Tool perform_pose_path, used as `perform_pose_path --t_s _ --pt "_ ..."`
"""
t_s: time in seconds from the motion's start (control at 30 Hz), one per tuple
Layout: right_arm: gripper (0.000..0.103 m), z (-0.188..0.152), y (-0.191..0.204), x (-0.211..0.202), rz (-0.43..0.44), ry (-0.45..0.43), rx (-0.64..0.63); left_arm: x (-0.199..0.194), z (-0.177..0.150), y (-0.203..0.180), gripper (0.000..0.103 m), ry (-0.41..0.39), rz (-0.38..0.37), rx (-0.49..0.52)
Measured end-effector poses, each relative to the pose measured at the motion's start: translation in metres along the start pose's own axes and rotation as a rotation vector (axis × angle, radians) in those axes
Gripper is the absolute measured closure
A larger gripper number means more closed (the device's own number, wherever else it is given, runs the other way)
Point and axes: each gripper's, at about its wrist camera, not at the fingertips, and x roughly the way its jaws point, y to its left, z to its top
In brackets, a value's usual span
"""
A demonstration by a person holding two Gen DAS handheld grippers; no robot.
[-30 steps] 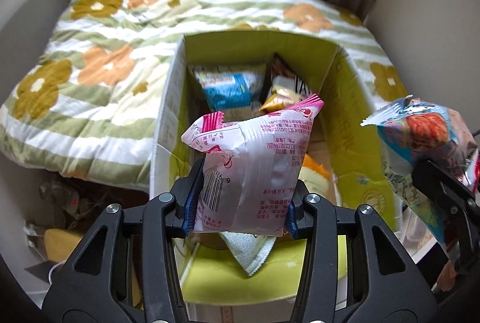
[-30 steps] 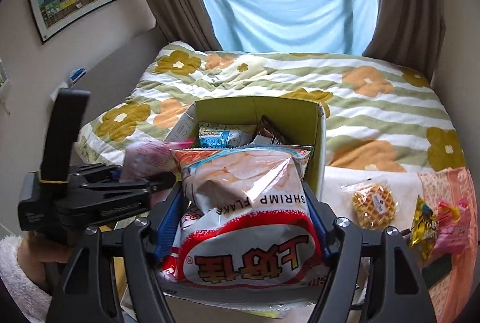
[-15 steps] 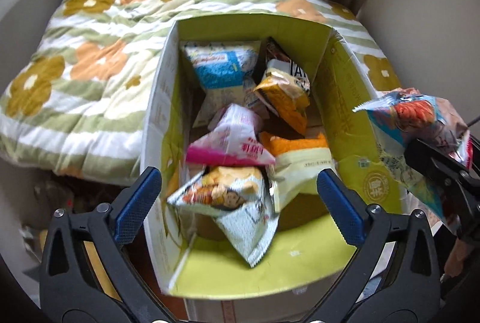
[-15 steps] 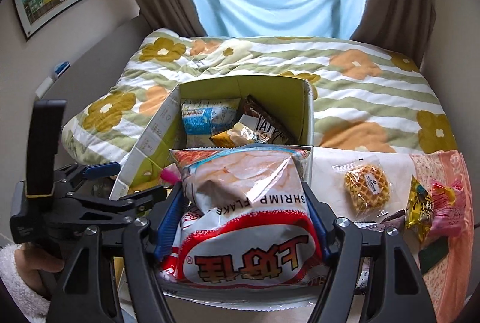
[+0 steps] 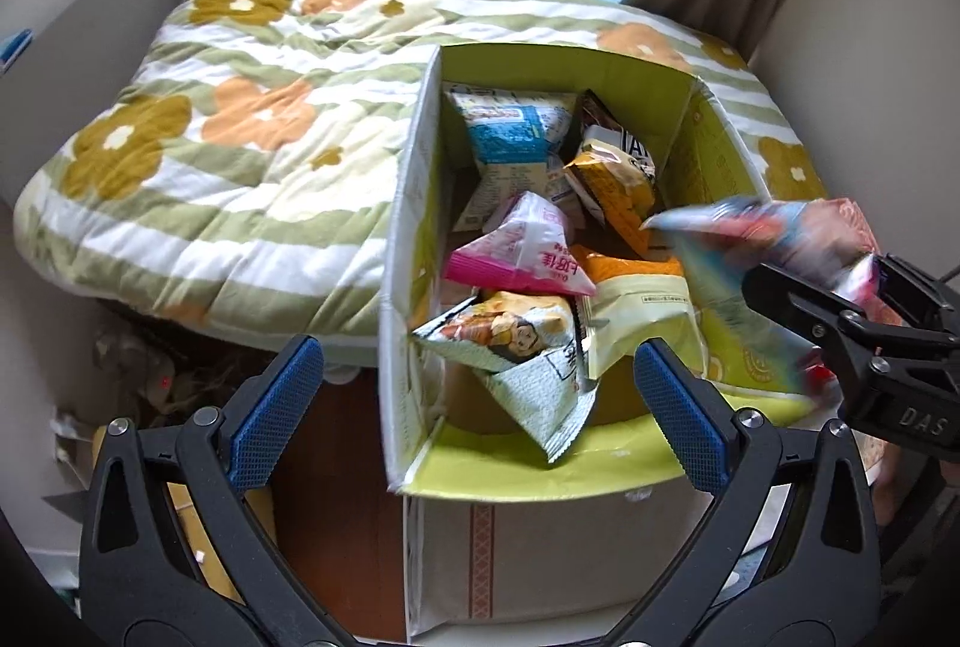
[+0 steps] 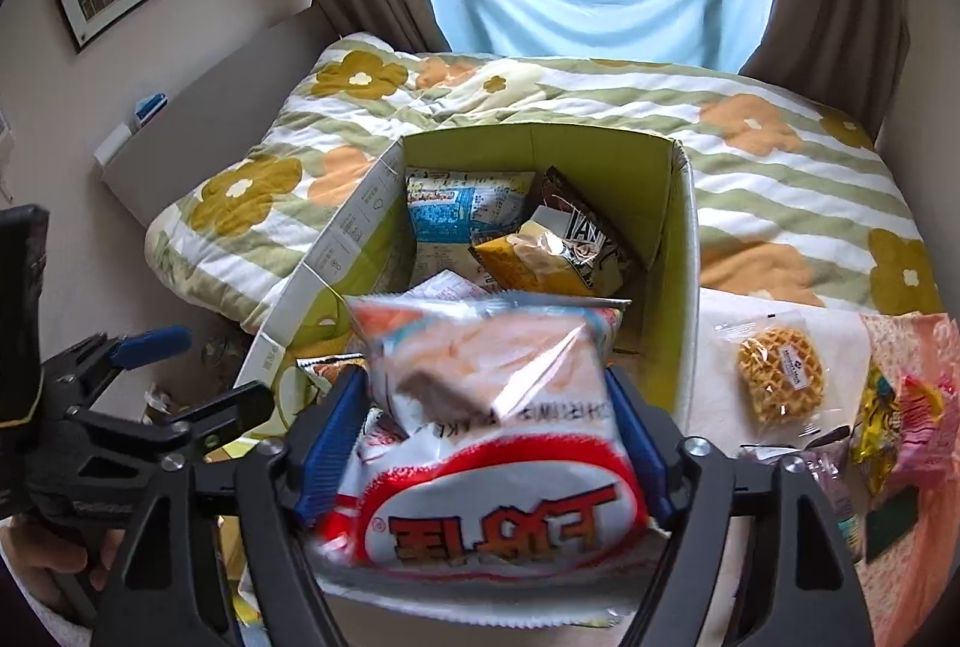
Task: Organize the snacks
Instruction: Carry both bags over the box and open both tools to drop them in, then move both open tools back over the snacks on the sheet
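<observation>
Several packets already lie in the box [image 5: 414, 203]. The left tongs [image 5: 474, 401] gape wide and empty; the right tongs [image 6: 480, 443] are opening around the shrimp-flake bag [image 6: 492, 455] above it. A waffle [image 6: 780, 383] and sweets [image 6: 894, 413] wait outside on the right.

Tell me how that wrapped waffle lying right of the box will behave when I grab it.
The waffle looks thin and lattice-like, so it will probably crack under a hard squeeze. Its clear wrapper is glossy and loose around it, so the pads may slip or catch only film. It lies flat on the cloth, likely light, and may slide rather than lift.
</observation>
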Motion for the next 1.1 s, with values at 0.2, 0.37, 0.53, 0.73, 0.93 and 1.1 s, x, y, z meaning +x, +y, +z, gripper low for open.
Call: perform_pose_path --t_s 0.2,0.37,0.53,0.73,0.93,1.1 --pt "0.006 -0.004 0.009 -0.009 -0.034 -0.044 -0.042 -0.013 -0.012 0.012 0.000 -0.019 -0.009 -0.033" --pt "0.006 -0.012 0.009 -0.017 -0.038 -0.049 -0.005 -0.013 -0.018 0.013 0.000 -0.010 -0.032 -0.022" --pt "0.006 -0.019 0.012 -0.029 -0.056 -0.070 0.030 -0.017 -0.018 0.005 0.000 -0.024 -0.068 0.023" --pt "0.006 -0.025 0.007 -0.057 -0.118 -0.121 0.090 -0.021 -0.011 -0.011 0.000 -0.044 -0.126 0.090" --pt "0.006 -0.035 -0.018 -0.094 -0.208 -0.168 0.161 -0.025 0.001 -0.042 0.000 -0.071 -0.194 0.140" --pt "0.006 -0.046 -0.050 -0.130 -0.307 -0.189 0.208 -0.030 0.009 -0.087 0.000 -0.088 -0.246 0.207"
